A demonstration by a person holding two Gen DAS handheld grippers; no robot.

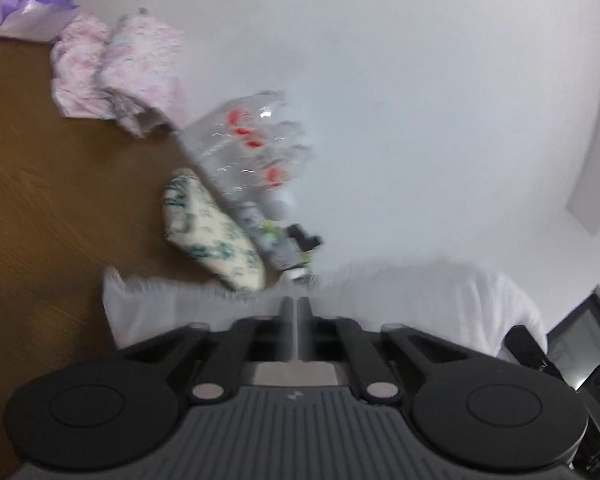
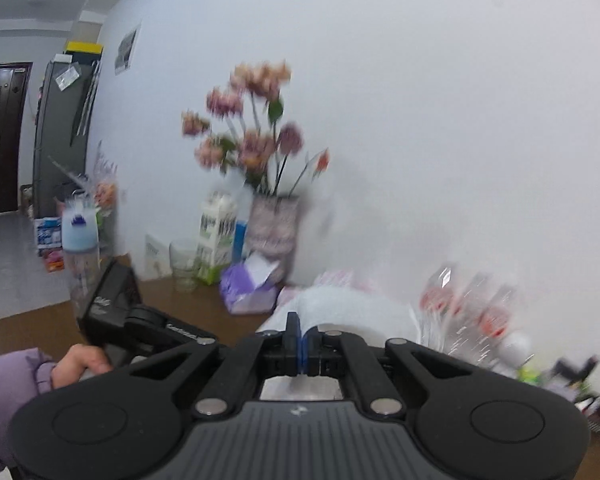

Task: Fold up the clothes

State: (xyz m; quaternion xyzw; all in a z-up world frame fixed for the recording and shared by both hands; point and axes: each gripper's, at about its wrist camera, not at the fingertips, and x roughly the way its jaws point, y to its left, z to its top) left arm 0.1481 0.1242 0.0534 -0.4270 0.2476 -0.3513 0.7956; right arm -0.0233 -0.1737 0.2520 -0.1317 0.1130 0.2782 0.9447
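Both views are motion-blurred. My left gripper point(image 1: 296, 304) is shut on the edge of a white cloth point(image 1: 440, 300) that spreads across the wooden table point(image 1: 40, 200) just ahead of it. My right gripper point(image 2: 302, 328) is shut on the same white cloth point(image 2: 340, 308), which bulges up in front of its fingers. The left gripper's body point(image 2: 112, 308) and the hand holding it show at the left of the right wrist view. A folded pink patterned garment point(image 1: 120, 72) and a rolled cream and green one point(image 1: 212, 232) lie further off on the table.
A pack of clear bottles with red labels point(image 1: 256, 144) stands against the white wall. A purple tissue pack point(image 1: 20, 0) lies at the far left. A vase of pink flowers point(image 2: 272, 220), a carton point(image 2: 216, 232) and a glass point(image 2: 184, 264) stand at the table's end.
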